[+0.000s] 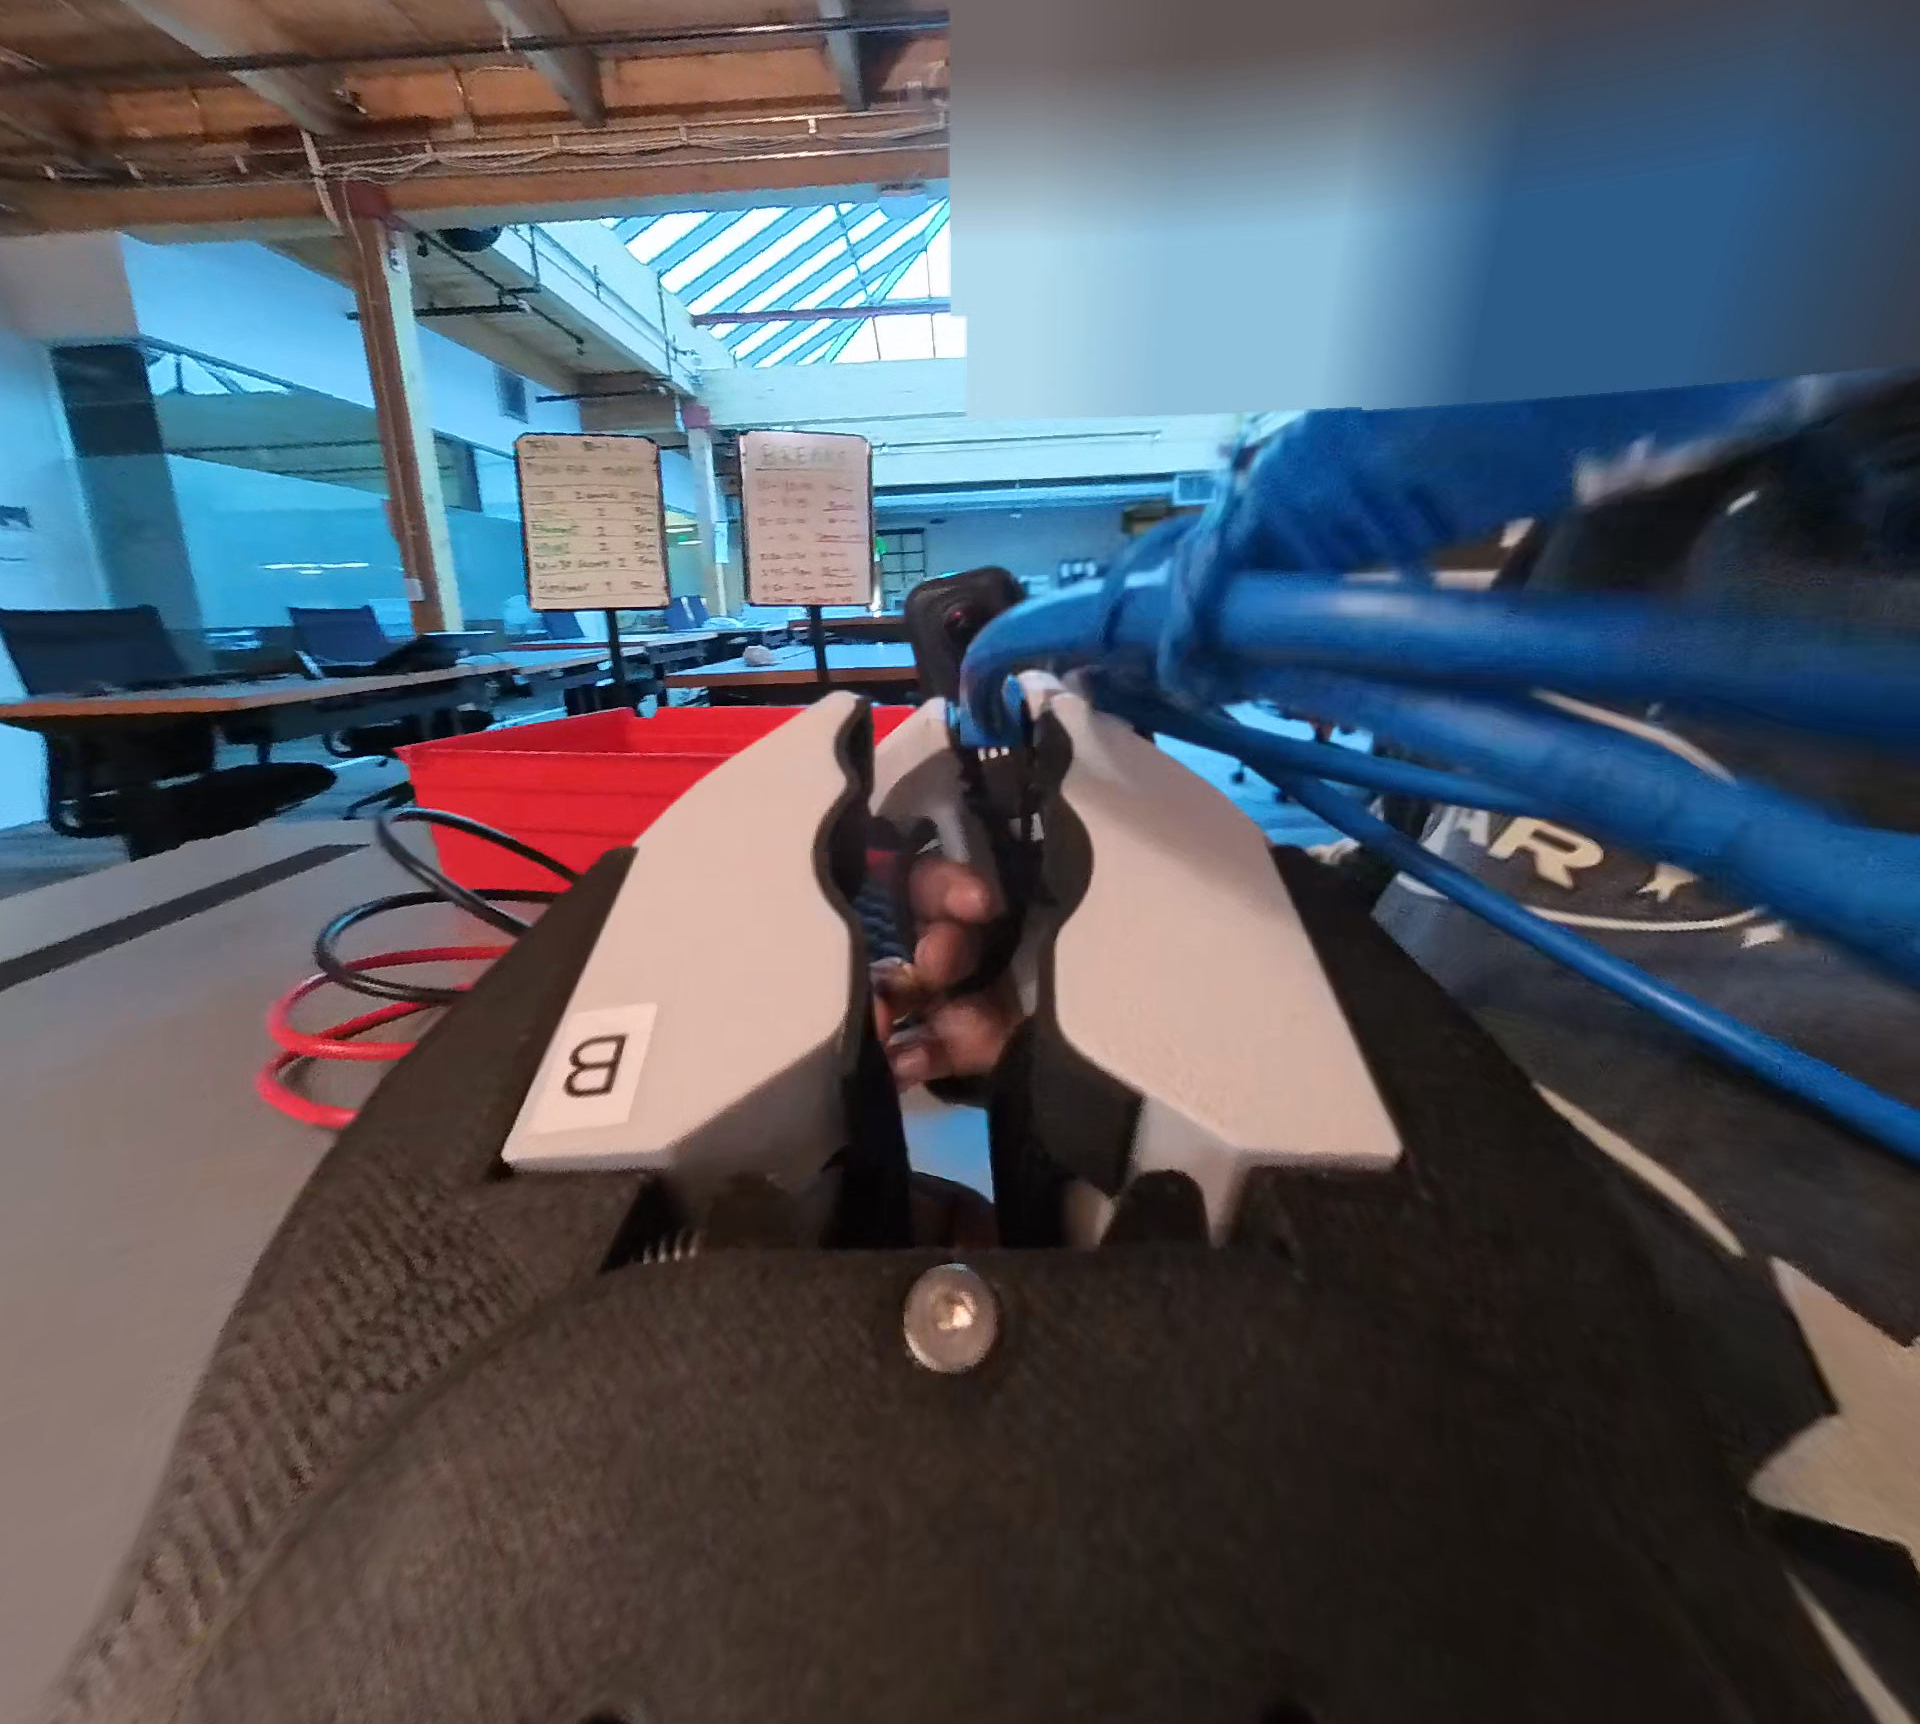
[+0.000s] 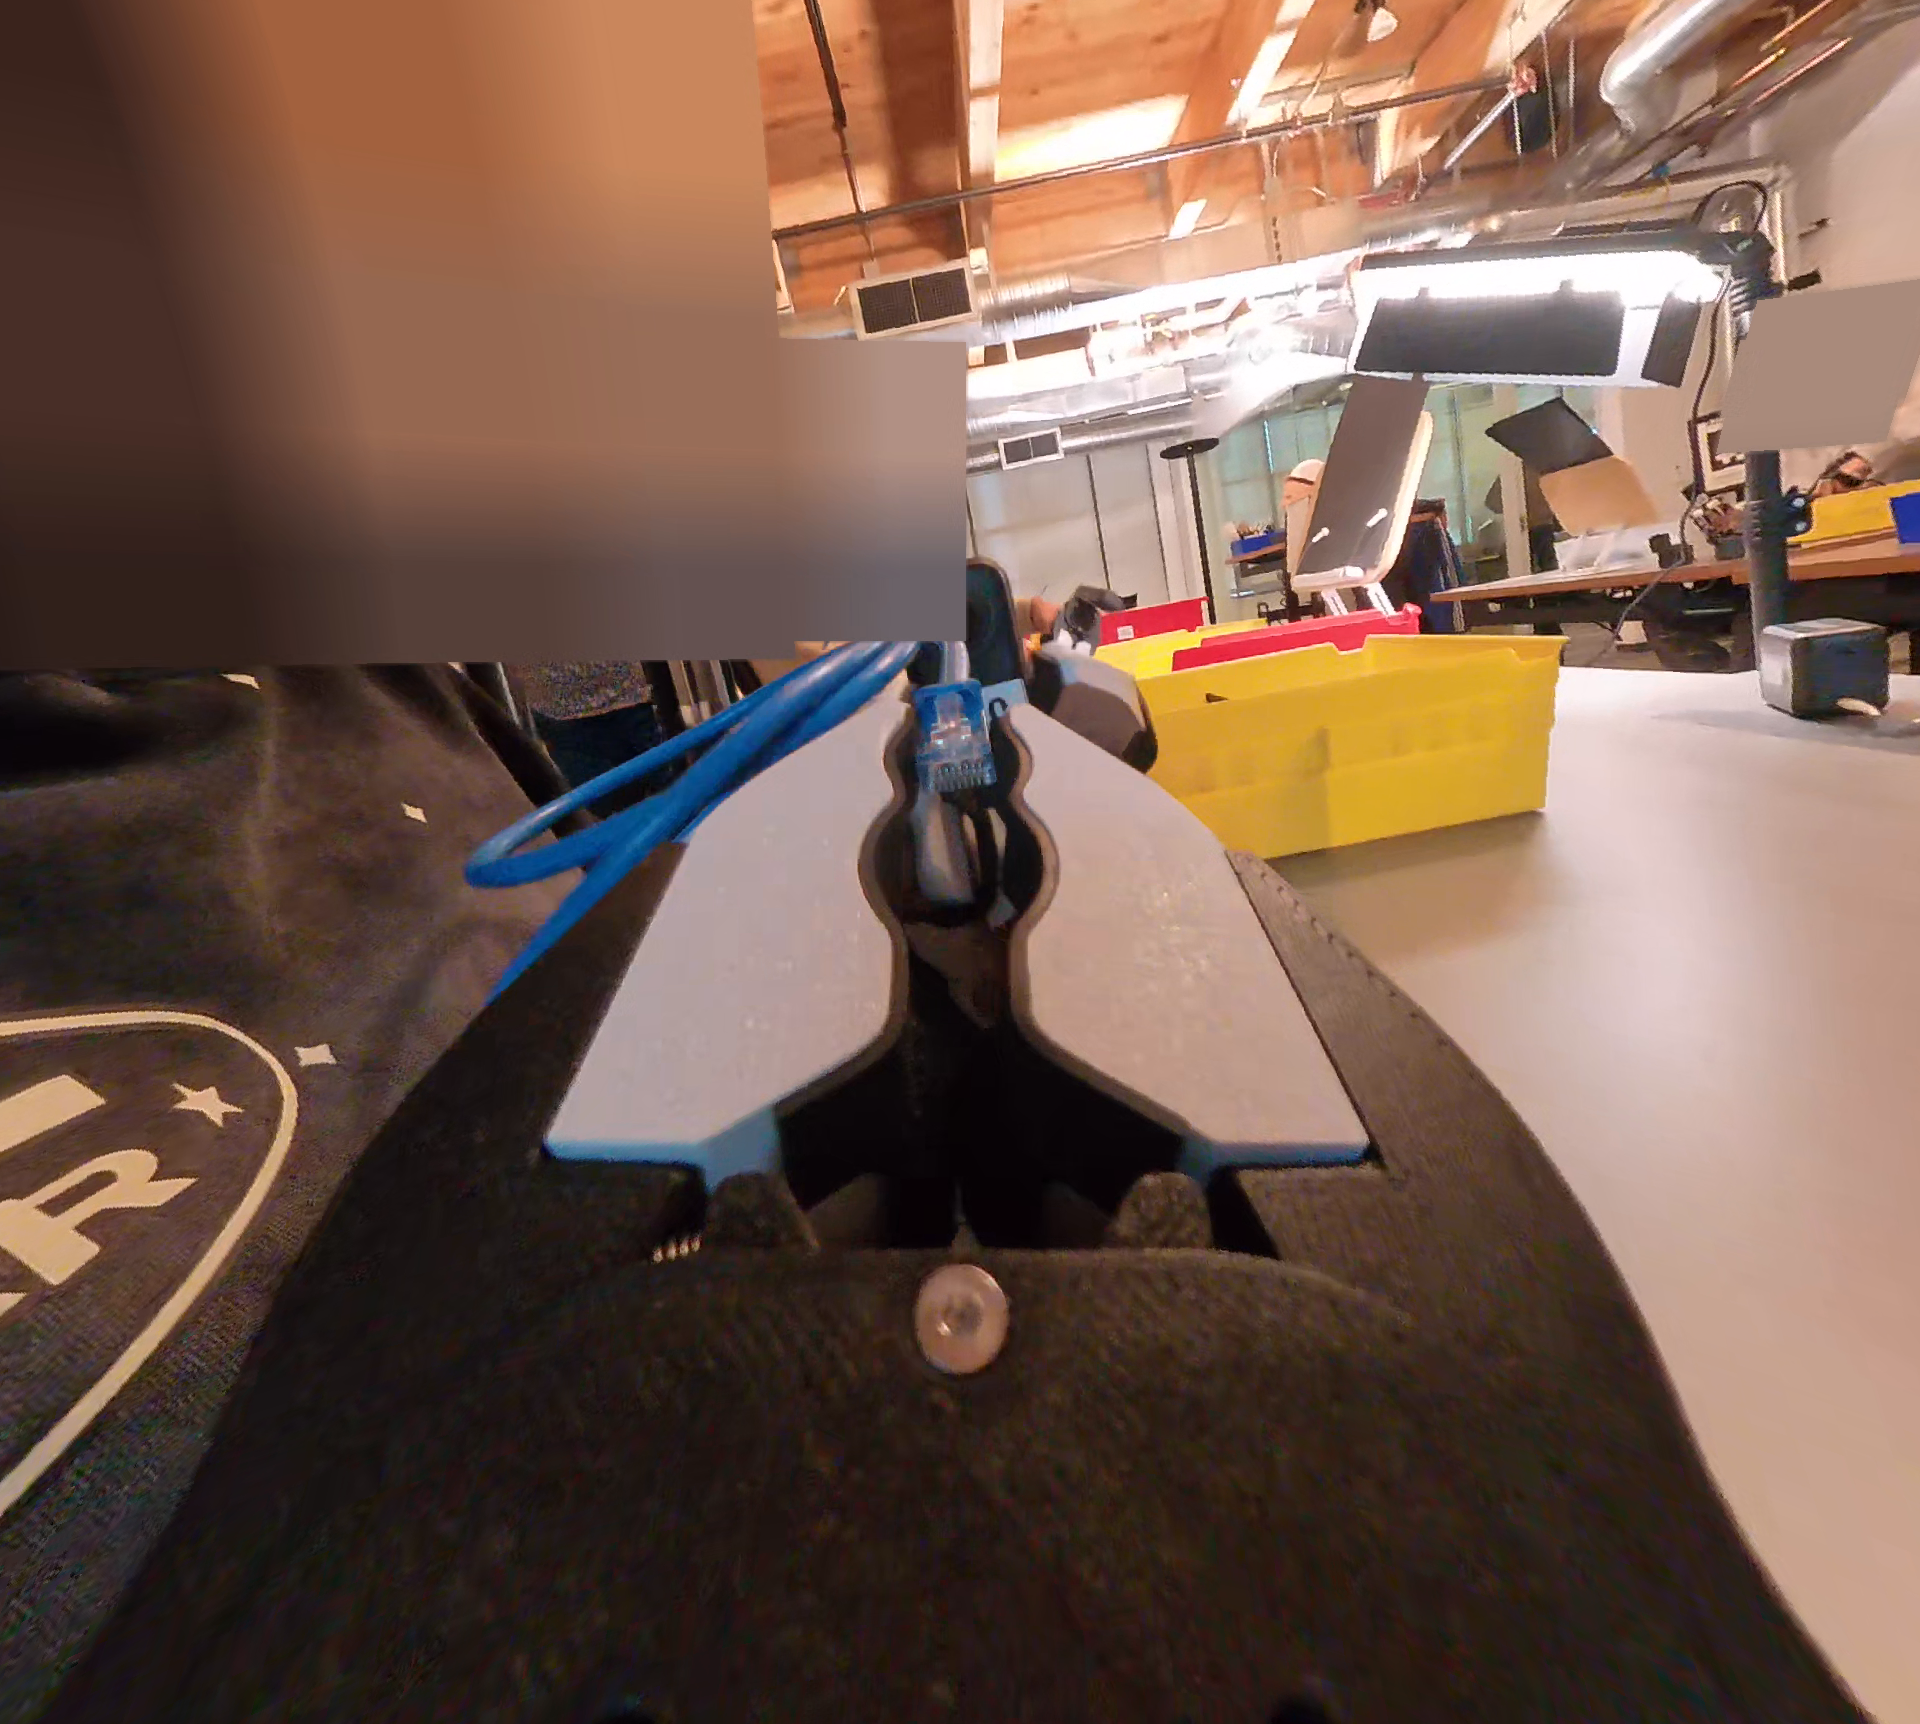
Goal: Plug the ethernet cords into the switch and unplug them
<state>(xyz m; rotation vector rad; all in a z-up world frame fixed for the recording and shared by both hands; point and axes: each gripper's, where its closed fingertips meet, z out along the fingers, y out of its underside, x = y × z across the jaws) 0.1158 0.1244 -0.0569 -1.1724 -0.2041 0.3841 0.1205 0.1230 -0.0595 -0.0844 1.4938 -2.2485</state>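
Note:
My right gripper [image 2: 958, 718] is shut on the blue ethernet plug [image 2: 951, 734], contacts facing the camera. Its blue cord [image 2: 665, 791] loops away to the left. My left gripper [image 1: 951, 708] faces the right one tip to tip. Its jaws stand partly open around the same plug [image 1: 989, 724] and a grey finger [image 1: 920, 770] of the right gripper. A bundle of blue cords [image 1: 1507, 666] runs off to the right. A hand [image 1: 940, 936] holding the right gripper shows through the gap. No switch shows in either view.
A red bin [image 1: 561, 781] and coiled red and black wires [image 1: 343, 999] lie on the grey table [image 1: 156, 1155] to the left. Yellow bins [image 2: 1351, 739] and a black box [image 2: 1823, 666] stand to the right. A person's dark shirt [image 2: 208, 947] is close by. Less than 4 cm separates the two grippers' tips.

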